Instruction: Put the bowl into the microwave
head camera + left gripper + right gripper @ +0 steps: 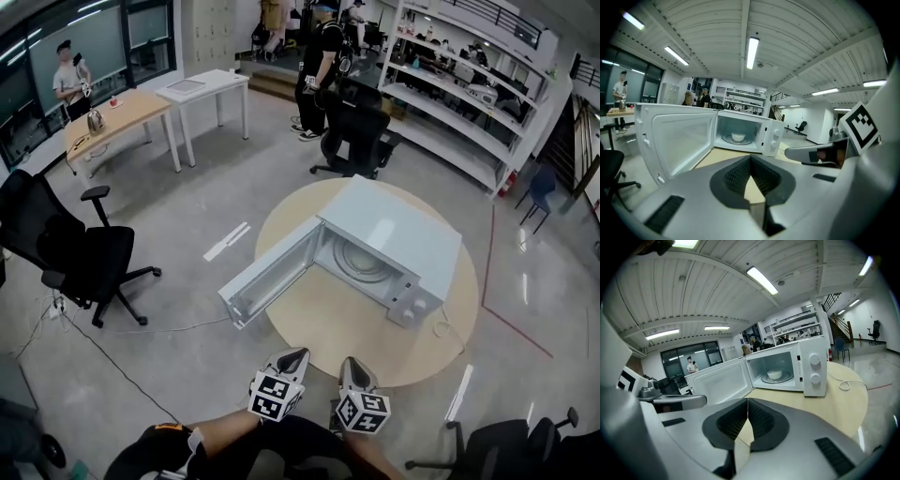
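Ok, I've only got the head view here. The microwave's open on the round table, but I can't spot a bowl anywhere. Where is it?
Observer: The left gripper view shows the bowl already inside the microwave, near the middle of the cavity.
Operator: So is the left gripper carrying anything?
Observer: No. The left gripper has its jaws together at the tips, with nothing between them.
Operator: And the right?
Observer: The same. The right gripper has its jaws together and empty, and it points at the open microwave.
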Tool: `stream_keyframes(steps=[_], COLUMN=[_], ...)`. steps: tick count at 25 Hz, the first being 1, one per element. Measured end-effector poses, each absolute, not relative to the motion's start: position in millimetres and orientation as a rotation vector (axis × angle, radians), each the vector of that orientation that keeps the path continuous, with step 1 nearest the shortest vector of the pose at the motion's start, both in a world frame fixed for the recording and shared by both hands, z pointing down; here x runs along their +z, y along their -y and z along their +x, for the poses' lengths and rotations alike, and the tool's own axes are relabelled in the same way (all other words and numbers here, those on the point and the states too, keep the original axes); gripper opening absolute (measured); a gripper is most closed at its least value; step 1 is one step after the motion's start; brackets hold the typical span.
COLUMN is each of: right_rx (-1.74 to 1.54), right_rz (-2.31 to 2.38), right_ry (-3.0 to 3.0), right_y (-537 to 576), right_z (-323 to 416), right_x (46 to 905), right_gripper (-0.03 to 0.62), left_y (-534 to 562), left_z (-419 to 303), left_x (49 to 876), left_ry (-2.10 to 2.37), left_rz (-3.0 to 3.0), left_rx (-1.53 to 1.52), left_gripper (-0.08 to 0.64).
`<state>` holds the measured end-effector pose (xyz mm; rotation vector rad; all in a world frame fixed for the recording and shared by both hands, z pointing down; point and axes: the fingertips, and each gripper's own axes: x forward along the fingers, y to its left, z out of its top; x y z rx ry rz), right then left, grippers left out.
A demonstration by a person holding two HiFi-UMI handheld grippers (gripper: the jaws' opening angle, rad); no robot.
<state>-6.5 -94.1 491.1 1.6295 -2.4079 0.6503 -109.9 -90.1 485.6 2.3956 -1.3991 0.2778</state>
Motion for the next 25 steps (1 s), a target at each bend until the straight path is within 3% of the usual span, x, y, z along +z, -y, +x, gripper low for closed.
stream_keyframes(steps=[25], right_rx=[0.671], right_rz=[1.403], right_ry=[2.455], right_y=[-16.2], right_z=[-17.0], right_x=[493.3], right_gripper=[0.018], left_y=[-48.7], left_z=[-112.1], left_x=[475.5], left_ry=[1.578], left_rz=[2.271], left_rx=[0.263], left_gripper=[0.046])
